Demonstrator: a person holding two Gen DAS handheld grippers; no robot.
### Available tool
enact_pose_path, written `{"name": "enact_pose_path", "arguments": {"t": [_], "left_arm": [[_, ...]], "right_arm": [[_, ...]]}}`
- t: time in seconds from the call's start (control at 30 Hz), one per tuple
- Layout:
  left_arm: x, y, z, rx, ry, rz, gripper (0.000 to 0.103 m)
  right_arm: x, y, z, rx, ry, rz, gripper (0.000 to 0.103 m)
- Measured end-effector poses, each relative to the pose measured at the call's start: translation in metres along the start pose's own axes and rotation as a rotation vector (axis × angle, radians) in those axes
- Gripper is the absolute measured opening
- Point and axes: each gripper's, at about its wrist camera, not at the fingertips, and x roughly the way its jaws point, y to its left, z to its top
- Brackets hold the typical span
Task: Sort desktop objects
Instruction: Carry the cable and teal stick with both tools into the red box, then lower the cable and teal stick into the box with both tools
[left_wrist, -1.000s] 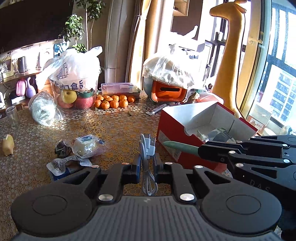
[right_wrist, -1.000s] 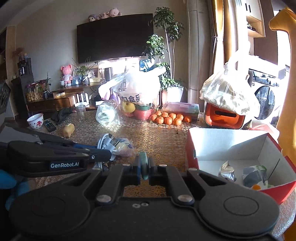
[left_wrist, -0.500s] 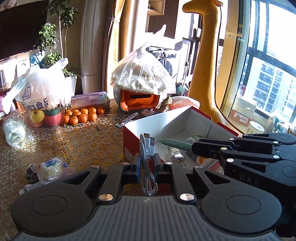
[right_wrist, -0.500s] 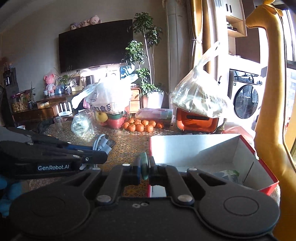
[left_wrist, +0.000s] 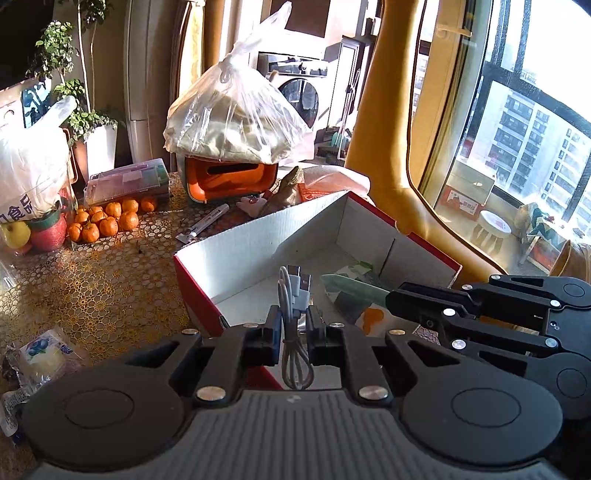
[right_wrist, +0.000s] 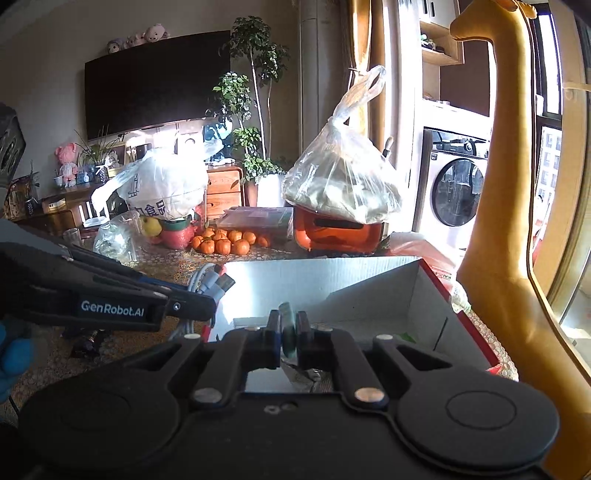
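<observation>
Box (left_wrist: 258, 254) first, red outside and white inside, sitting open on the patterned desk (left_wrist: 110, 288) and filling the middle of both views, a few bits already lying in its far corner. We've got both tools over its near side. Our left tool (left_wrist: 291, 325) is clamped tight on a bundled white cable (left_wrist: 290, 295), plug ends pointing forward over the near wall into the box. Our right tool (right_wrist: 287, 332) is pinched just as tight on a flat green piece (left_wrist: 351, 290), too edge-on from its own camera to name, its long axis reaching leftward across the box interior. Each item hangs above the opening, so, as we read it, the drop is straight down, and neither tool looks nearer than the other.
</observation>
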Motion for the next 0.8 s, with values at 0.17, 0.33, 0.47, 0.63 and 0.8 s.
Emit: {"name": "enact_pose_path", "arguments": {"t": [0.17,0.33,0.47,0.63,0.8], "left_arm": [[0.028,-0.003,0.019,-0.022,0.095,0.010,0.012],[0.056,-0.003,0.030,-0.007,0.167,0.062,0.012],[0.079,-0.008,0.035,0.038,0.227,0.105,0.012],[0.103,-0.011,0.041,0.085,0.274,0.150,0.012],[0.126,-0.013,0.042,0.140,0.321,0.169,0.012]], "right_arm": [[0.014,-0.016,-0.002,0.021,0.062,-0.011,0.006],[0.028,-0.026,-0.004,0.025,0.101,-0.017,0.006],[0.040,-0.032,-0.006,0.028,0.130,-0.025,0.006],[0.052,-0.038,-0.008,0.025,0.147,-0.035,0.006],[0.065,-0.044,-0.010,0.038,0.170,-0.036,0.006]]}}
